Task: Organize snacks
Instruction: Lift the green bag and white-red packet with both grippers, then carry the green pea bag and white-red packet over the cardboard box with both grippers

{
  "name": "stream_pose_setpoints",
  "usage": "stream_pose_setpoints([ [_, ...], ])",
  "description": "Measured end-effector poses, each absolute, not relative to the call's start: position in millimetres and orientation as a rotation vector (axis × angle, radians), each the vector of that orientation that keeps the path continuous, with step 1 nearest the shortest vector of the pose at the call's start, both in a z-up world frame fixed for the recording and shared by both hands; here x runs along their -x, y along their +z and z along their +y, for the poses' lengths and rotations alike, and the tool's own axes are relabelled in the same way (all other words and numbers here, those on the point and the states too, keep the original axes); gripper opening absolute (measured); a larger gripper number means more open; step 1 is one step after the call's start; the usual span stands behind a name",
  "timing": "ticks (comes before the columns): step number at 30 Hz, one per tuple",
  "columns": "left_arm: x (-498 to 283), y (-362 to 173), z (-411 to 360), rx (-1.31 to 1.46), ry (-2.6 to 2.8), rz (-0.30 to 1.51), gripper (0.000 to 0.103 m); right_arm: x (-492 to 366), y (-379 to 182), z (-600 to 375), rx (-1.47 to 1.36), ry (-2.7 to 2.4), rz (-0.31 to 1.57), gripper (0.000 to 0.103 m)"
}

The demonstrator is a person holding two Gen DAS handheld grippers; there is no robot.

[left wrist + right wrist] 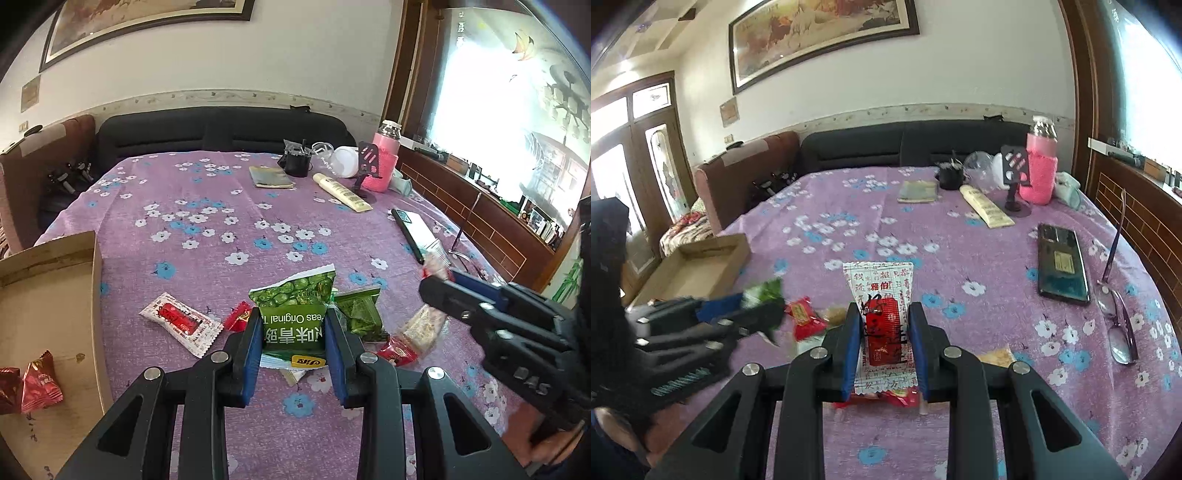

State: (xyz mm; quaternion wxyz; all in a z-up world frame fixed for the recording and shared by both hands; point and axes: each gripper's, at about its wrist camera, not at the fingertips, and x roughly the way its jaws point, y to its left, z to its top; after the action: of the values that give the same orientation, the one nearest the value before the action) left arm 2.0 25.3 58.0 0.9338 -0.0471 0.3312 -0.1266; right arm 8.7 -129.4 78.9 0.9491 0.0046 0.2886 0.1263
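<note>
My left gripper (293, 318) is shut on a green pea packet (295, 295), held upright just above the purple flowered tablecloth (221, 206). My right gripper (885, 308) is shut on a white and red snack packet (881, 284), also upright. In the left wrist view the right gripper (443, 280) stands to the right. Loose on the cloth lie another white and red packet (181, 323), a second green packet (360, 314), red candies (240, 315) and a beige snack (424, 325). A cardboard box (96, 280) at the left holds red candies (38, 380).
A phone (1062, 264) and glasses (1115, 325) lie at the right. At the far side stand a pink bottle (1039, 170), a phone stand (1015, 177), a cream tube (986, 210), a booklet (918, 192) and a black cup (949, 175). A sofa sits behind the table.
</note>
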Motion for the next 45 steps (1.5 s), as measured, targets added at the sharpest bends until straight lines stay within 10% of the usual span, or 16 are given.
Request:
stream_pose_setpoints([
  [45,31,64,73,0.081,0.007,0.597,0.033,21,65,-74,0.054,0.309,0.483,0.024],
])
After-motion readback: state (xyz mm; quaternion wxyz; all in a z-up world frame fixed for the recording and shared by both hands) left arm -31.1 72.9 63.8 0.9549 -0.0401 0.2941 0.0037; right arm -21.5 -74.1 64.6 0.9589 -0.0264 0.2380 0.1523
